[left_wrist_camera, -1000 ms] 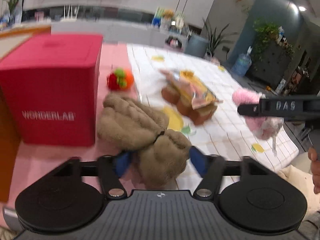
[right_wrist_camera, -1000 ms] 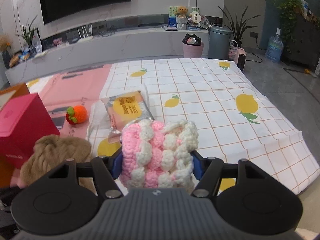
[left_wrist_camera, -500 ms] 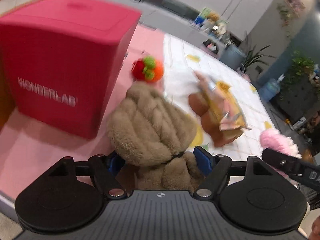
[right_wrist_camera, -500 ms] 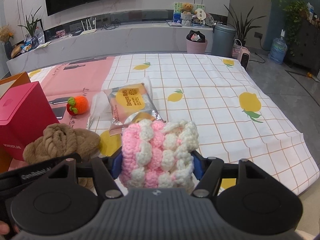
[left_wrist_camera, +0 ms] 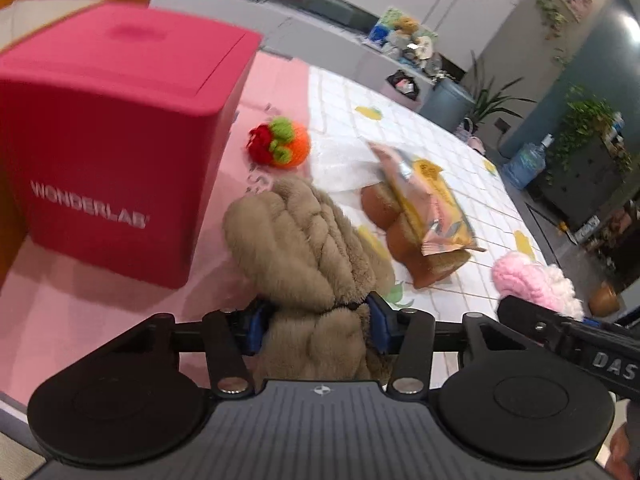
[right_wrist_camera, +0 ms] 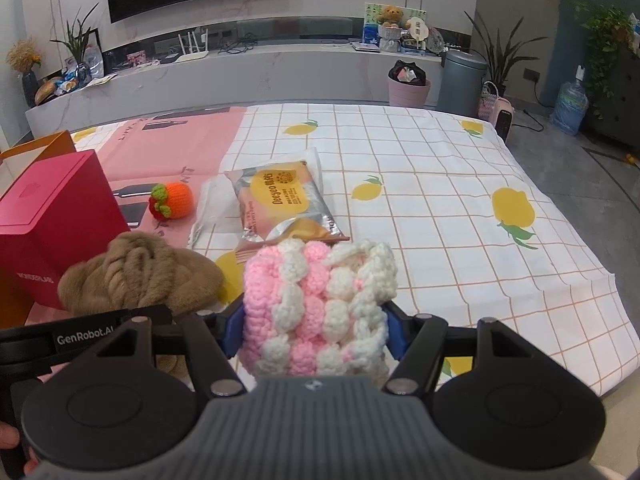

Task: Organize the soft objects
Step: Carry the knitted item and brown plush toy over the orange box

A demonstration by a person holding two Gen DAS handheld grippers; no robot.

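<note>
Between blue pads, left gripper (left_wrist_camera: 316, 326) jaws just closed in, pinching brown plush scarf (left_wrist_camera: 304, 248) beside red box (left_wrist_camera: 108, 140); scarf's lower end hidden. Right gripper (right_wrist_camera: 314, 334) clamps pink-white knit piece (right_wrist_camera: 320, 304), underside unseen.

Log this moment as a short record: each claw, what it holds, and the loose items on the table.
left claw: jaws have just been closing, pads now pressed on the brown fluffy scrunchie
right claw: shut on the pink and white crochet piece
loose items: crochet orange, snack packet
container nearby: red box, beside the scrunchie
surface: tablecloth, lemon print
</note>
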